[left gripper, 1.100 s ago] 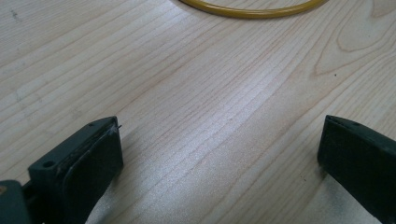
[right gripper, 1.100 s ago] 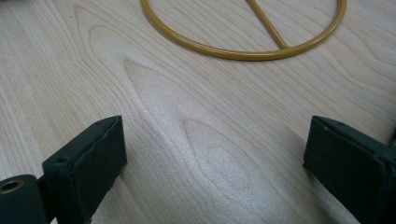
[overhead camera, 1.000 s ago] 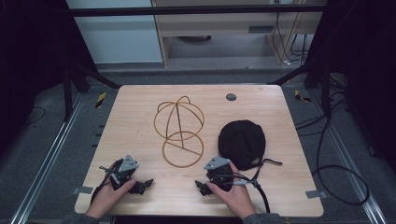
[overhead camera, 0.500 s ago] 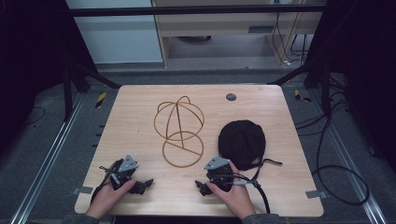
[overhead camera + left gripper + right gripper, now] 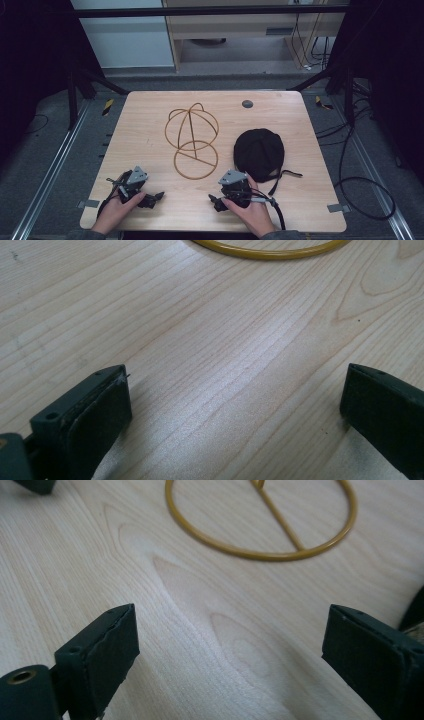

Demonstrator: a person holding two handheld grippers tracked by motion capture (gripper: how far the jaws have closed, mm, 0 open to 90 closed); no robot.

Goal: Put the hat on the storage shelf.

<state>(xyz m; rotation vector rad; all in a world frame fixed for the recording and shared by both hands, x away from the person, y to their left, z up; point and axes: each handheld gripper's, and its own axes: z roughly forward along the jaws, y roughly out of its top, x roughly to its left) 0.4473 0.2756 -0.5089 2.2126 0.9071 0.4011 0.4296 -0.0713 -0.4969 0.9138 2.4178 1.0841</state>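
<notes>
A pale wooden surface (image 5: 150,130) stands on a grey carpeted floor (image 5: 45,150), framed by dark metal legs, with a white panel and a light wooden cabinet behind it and black cables trailing down the right side. Near the far edge of the surface sits a small dark round disc (image 5: 247,104). In the middle stands a golden wire hat stand (image 5: 192,140), its domed cage rising from a flat ring base that lies on the wood. Just to the right of it, apart from the ring, lies a black cap (image 5: 259,153), crown up, with a strap reaching out to its right. At the near edge a person's hands hold two tools resting low on the wood: the left gripper (image 5: 150,199) near the left corner and the right gripper (image 5: 216,202) just in front of the cap and the ring. In the left gripper view its fingers (image 5: 95,415) stand wide apart over bare wood, the ring's edge at the top. In the right gripper view the fingers (image 5: 100,650) are likewise spread wide with nothing between them, the ring base ahead and the cap's dark edge at the right.
</notes>
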